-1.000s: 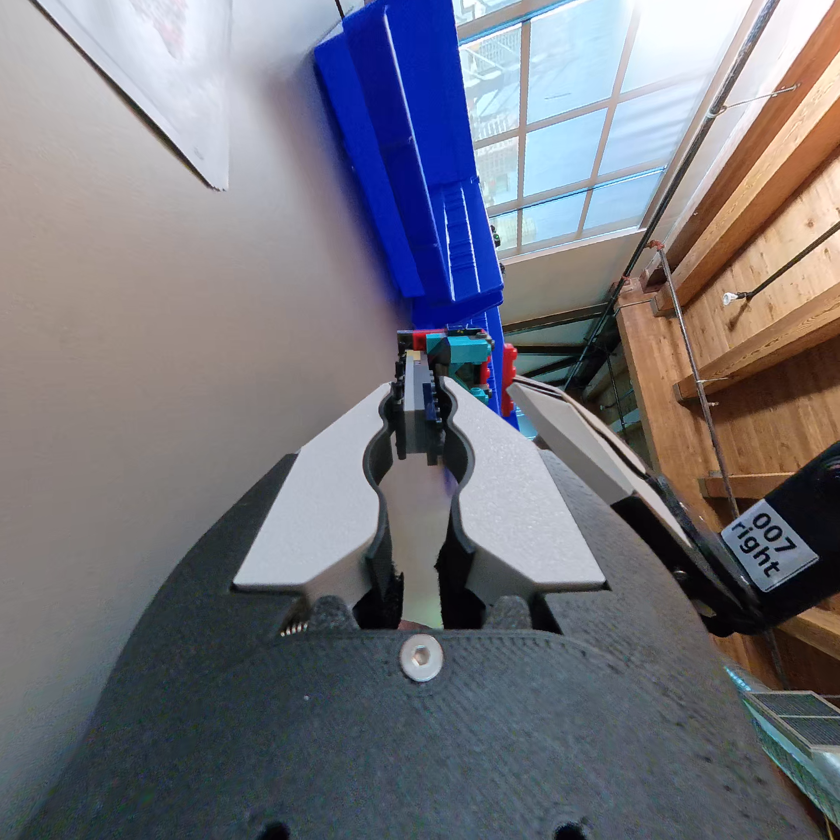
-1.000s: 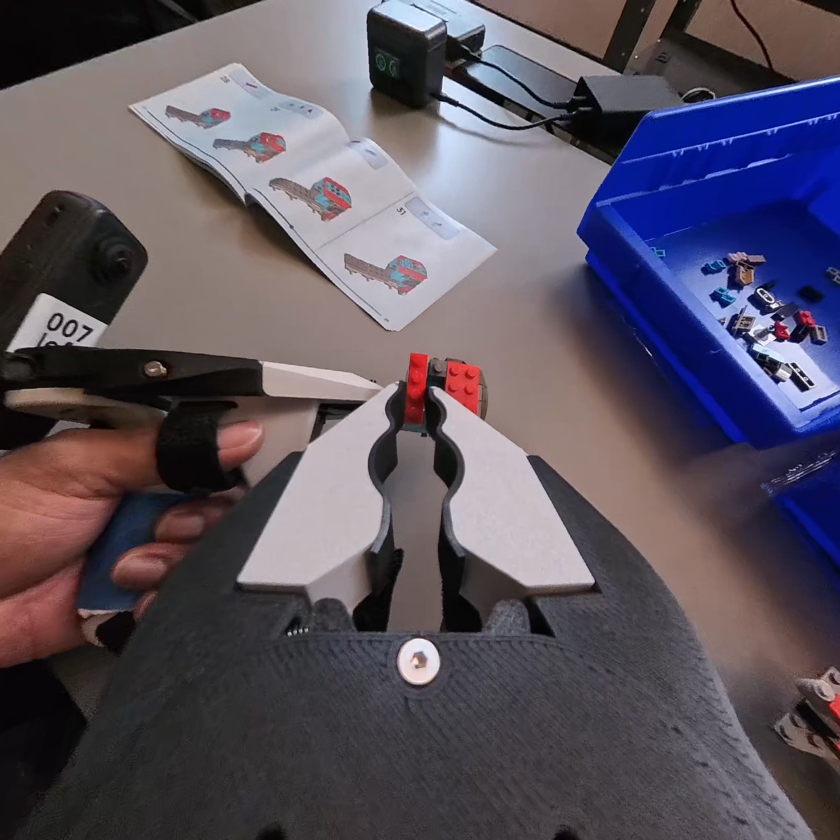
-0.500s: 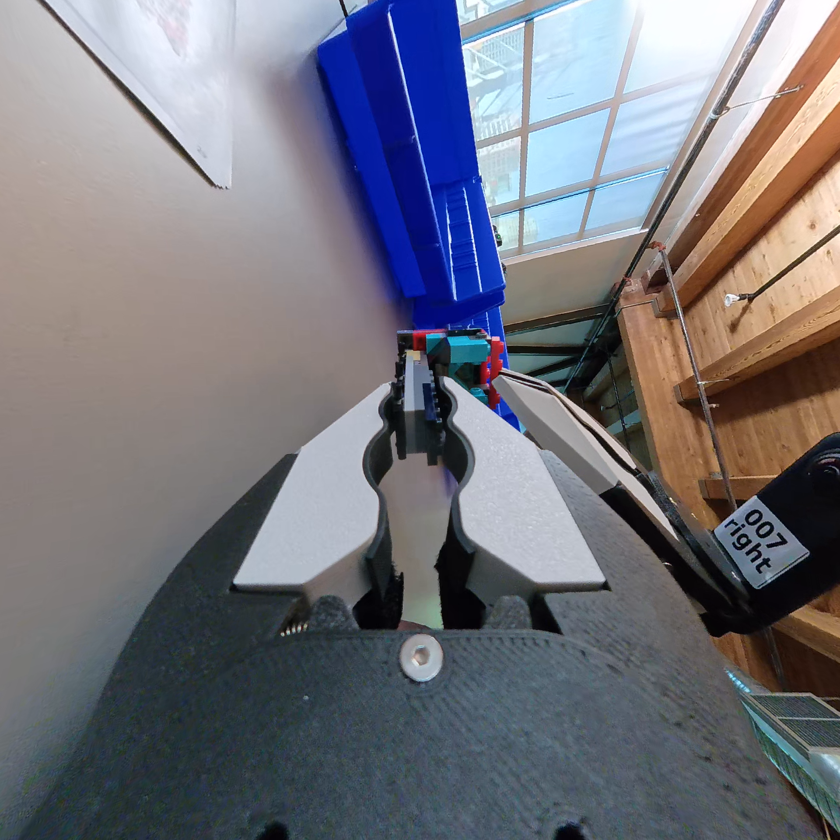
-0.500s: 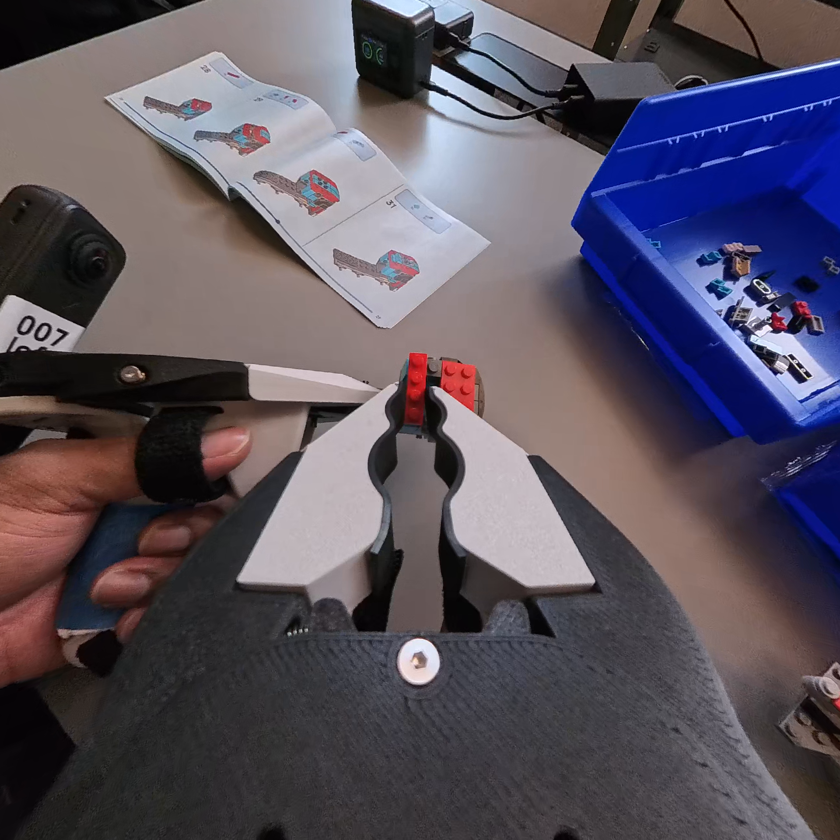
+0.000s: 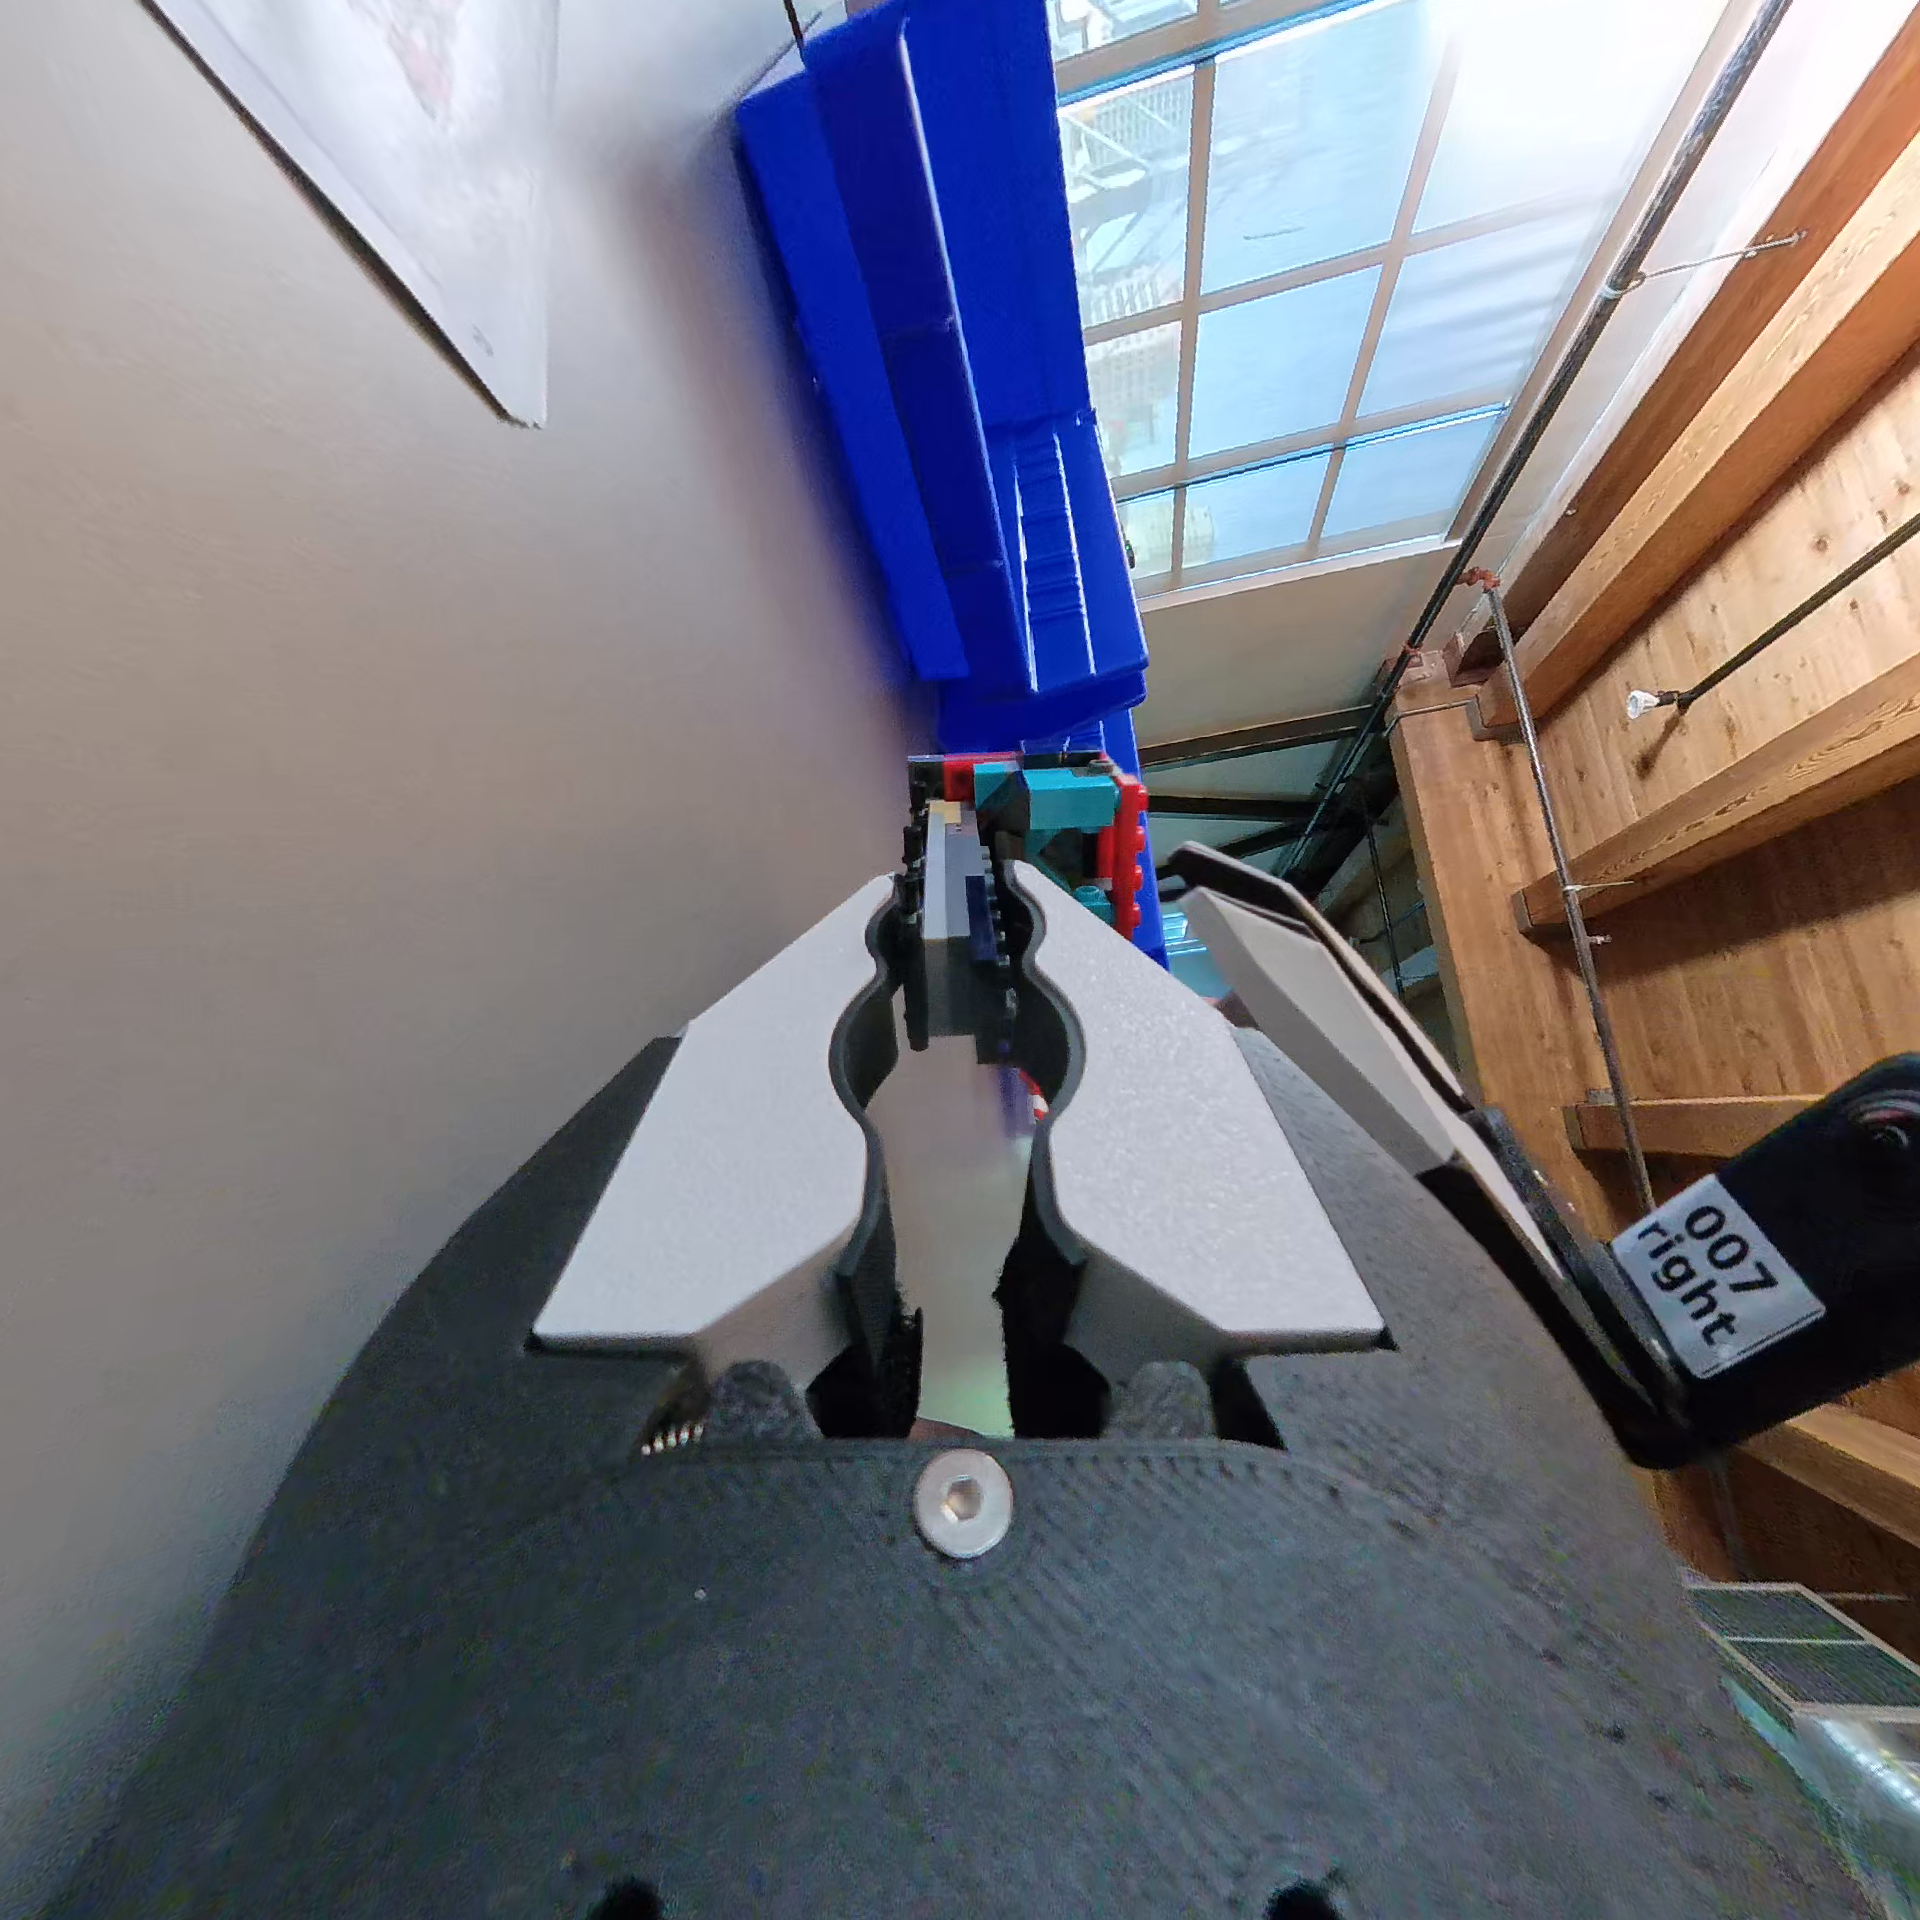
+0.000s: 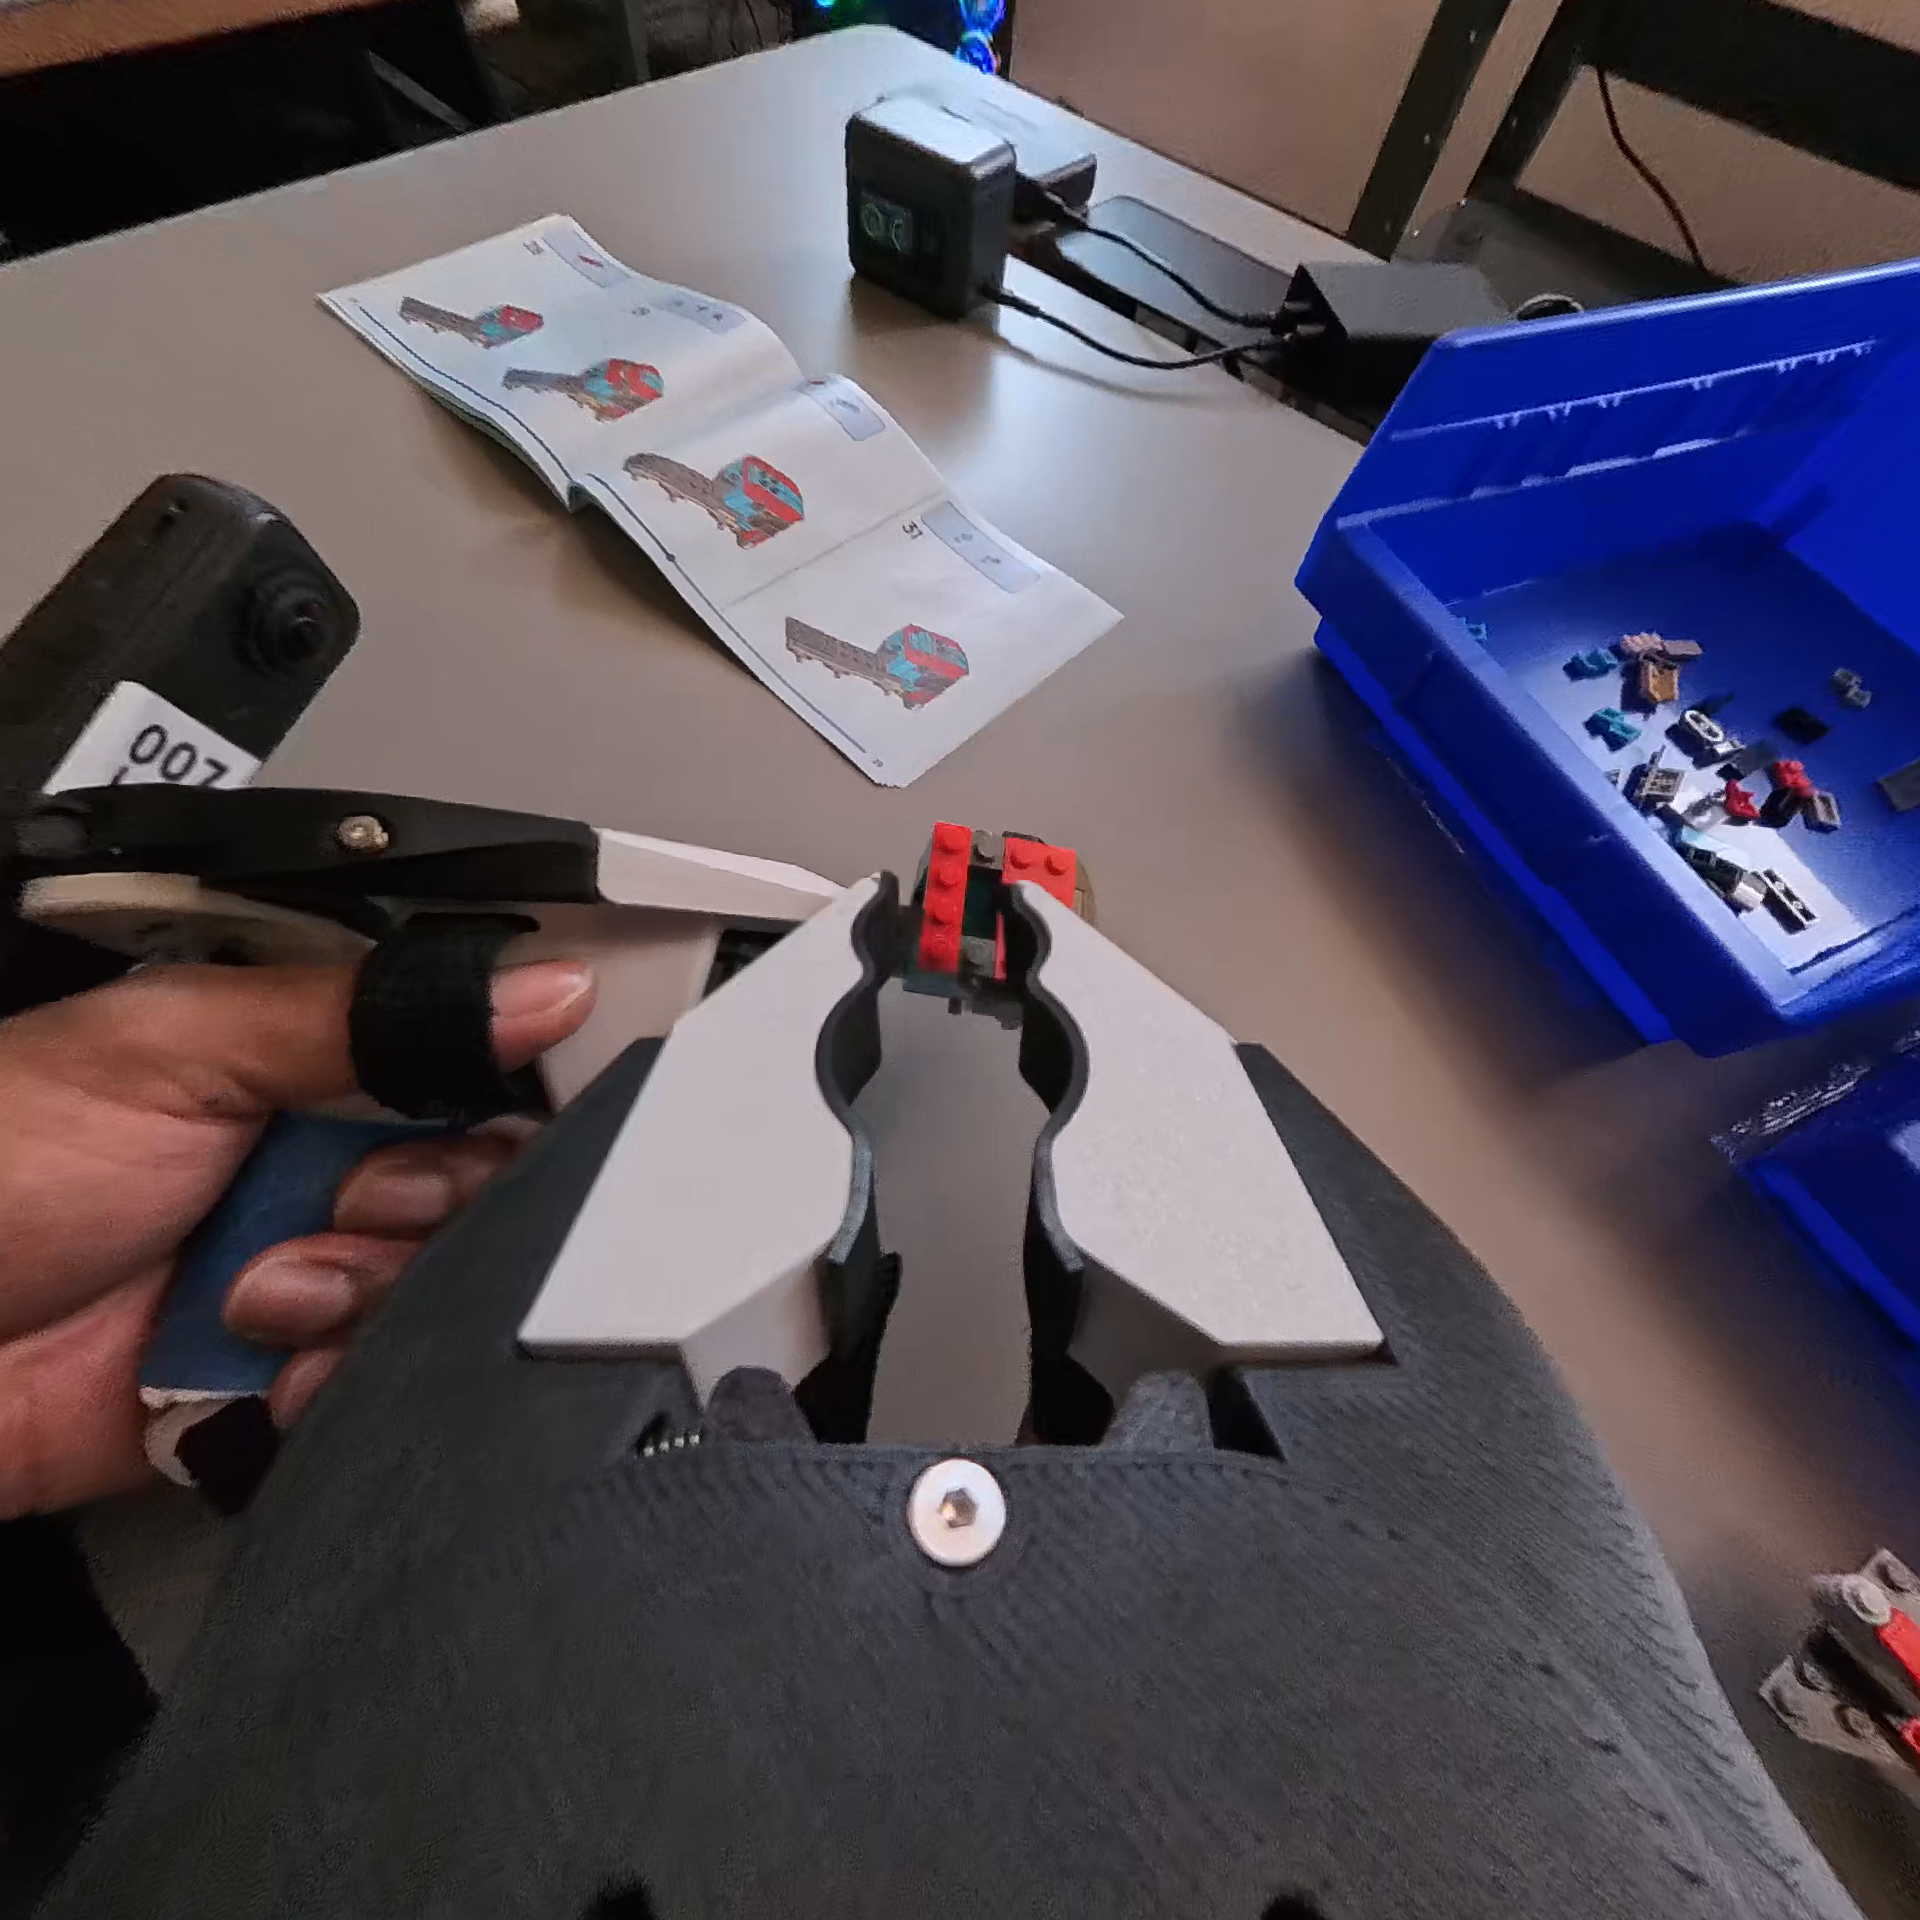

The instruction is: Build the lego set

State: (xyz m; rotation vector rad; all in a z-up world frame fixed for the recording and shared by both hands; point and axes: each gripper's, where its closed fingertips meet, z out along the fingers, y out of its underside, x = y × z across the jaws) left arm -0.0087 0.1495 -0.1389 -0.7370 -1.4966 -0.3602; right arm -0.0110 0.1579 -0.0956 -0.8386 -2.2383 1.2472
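Observation:
My left gripper (image 5: 956, 894) is shut on the grey flat bed of the lego truck (image 5: 1049, 805), held on edge above the table. The truck's teal cab carries a red plate (image 5: 1130, 842) at its far side. In the right wrist view, my right gripper (image 6: 951, 904) has its jaws partly open around the cab, with the red plate (image 6: 948, 883) between the tips. Its finger (image 5: 1299, 997) shows in the left wrist view just off the red plate. The left gripper's finger (image 6: 717, 883) comes in from the left, held by a hand (image 6: 156, 1143).
An open instruction booklet (image 6: 727, 499) lies on the grey table (image 6: 1195, 883). A blue bin (image 6: 1455, 665) with several loose pieces (image 6: 1714, 748) stands at the right, and a second blue bin (image 6: 1849, 1195) is nearer. A small grey and red sub-build (image 6: 1860, 1652) lies at the bottom right. A black charger (image 6: 925, 208) with cables sits at the back. Some 5 centimetres of space lies between my two pairs of fingers.
My right gripper's jaws have widened and let go of the red plate, which stays on the cab. The left gripper still holds the truck.

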